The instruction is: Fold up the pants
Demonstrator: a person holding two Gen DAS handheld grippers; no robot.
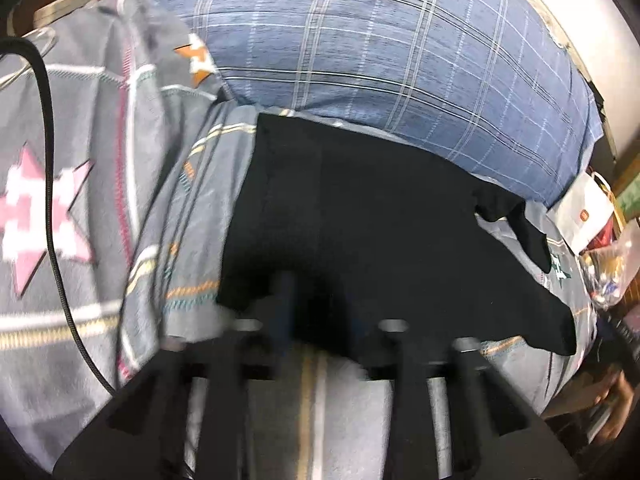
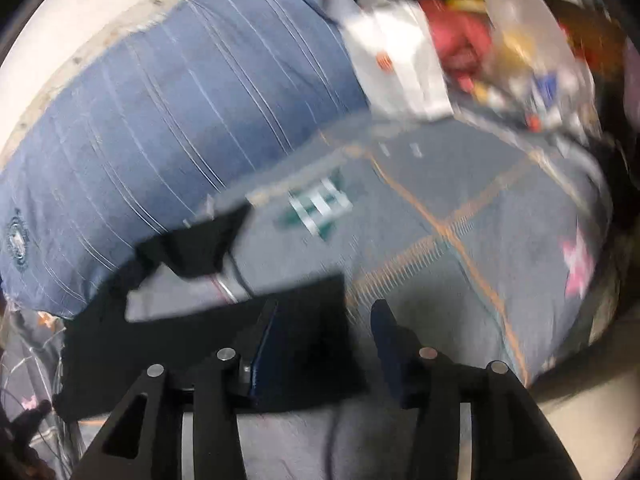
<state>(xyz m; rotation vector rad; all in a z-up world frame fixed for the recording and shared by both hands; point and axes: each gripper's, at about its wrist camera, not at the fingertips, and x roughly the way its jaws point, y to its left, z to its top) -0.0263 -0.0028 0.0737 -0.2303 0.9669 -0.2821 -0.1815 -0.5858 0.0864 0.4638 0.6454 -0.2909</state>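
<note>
The black pants point(image 1: 360, 216) lie spread flat on the grey patterned bedspread point(image 1: 100, 200), below a blue plaid pillow point(image 1: 380, 40). My left gripper point(image 1: 320, 292) hovers over the near edge of the pants, its fingers apart and blurred, with dark cloth between them; a grip is not clear. In the right wrist view the pants point(image 2: 180, 332) lie at the lower left. My right gripper point(image 2: 324, 316) is open, its left finger point(image 2: 264, 332) over the pants' right end and its right finger point(image 2: 386, 332) over the bedspread point(image 2: 460, 220).
A black cable point(image 1: 52, 200) runs across the bedspread at the left. A white paper bag point(image 1: 584, 208) and cluttered items point(image 2: 500, 60) sit past the bed's far right edge. A white wall point(image 1: 600, 20) is behind the pillow point(image 2: 160, 120).
</note>
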